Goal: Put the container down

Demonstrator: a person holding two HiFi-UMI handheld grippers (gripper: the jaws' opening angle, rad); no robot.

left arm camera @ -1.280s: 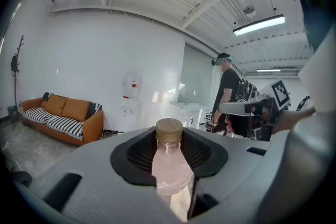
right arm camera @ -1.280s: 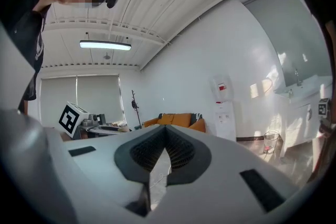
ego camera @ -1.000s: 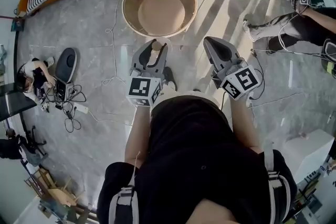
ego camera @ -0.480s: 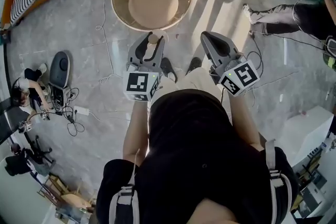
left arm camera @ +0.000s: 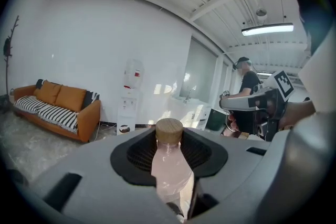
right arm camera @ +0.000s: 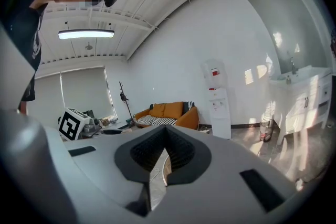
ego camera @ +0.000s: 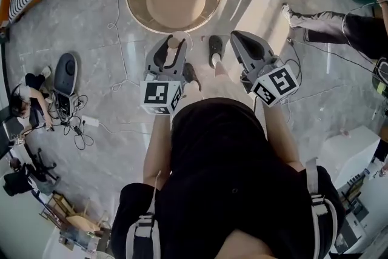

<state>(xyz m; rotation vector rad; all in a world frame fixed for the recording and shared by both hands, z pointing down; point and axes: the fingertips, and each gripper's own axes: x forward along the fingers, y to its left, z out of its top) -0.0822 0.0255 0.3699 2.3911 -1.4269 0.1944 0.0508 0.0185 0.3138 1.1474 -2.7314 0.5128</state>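
The left gripper (ego camera: pixel 171 50) is clamping the container (left arm camera: pixel 170 164) - a small clear bottle of pale pink liquid with a wooden cap (left arm camera: pixel 169 130). Its jaws are pressing on the shoulder just under the neck, so the cap is standing up above them. The container is hanging upright over the floor, resting on nothing. The round table (ego camera: pixel 131 0) is lying at 12 o'clock from it, near but apart. At 3 o'clock of the left gripper, the right gripper (ego camera: pixel 244 45) is carrying nothing, and its jaws are sitting together with only a thin slit between them.

The bottle is probably going to handle as light and fairly stiff, though whether it is glass or plastic cannot be told. Its smooth wall is likely slippery, and the slim body is looking easy to tip. The shoulder hold seems sound - the widening body below the pads is guarding against a slide.
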